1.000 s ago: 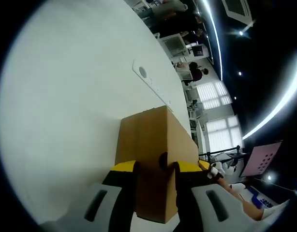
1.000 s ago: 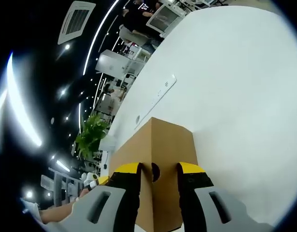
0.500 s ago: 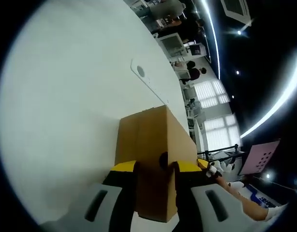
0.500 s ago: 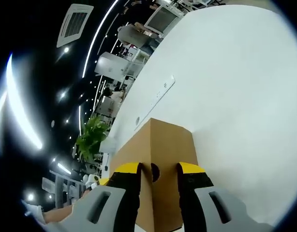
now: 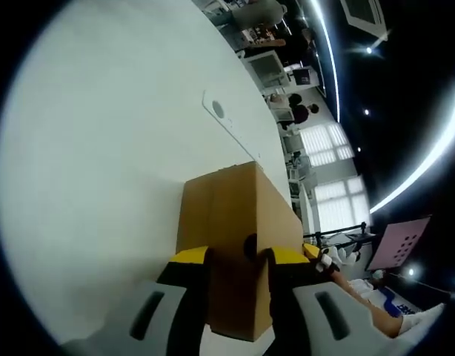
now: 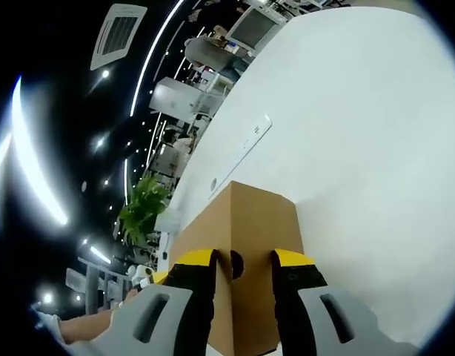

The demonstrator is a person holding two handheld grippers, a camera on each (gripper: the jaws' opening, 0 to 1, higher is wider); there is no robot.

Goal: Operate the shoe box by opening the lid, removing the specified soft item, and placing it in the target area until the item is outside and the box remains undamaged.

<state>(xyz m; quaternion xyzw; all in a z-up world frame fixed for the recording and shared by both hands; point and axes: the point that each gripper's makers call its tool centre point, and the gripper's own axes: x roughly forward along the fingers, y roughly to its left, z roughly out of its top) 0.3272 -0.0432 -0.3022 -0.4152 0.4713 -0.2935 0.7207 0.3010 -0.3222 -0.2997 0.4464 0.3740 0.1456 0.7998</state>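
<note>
Left tongs [image 5: 238, 259] clenched on end of shoe box [image 5: 231, 215], yellow-tipped jaws pressing either side of corner edge near dark finger hole. Right tongs [image 6: 242, 263] likewise clamped on opposite end of same box, jaws flanking its finger hole. Box brown cardboard, lid shut, resting on white bench [image 5: 101, 148]. White strip with round mark [image 5: 227, 126] lies on bench beyond box. Potted plant [image 6: 142, 208] visible past bench edge in right gripper view.
</note>
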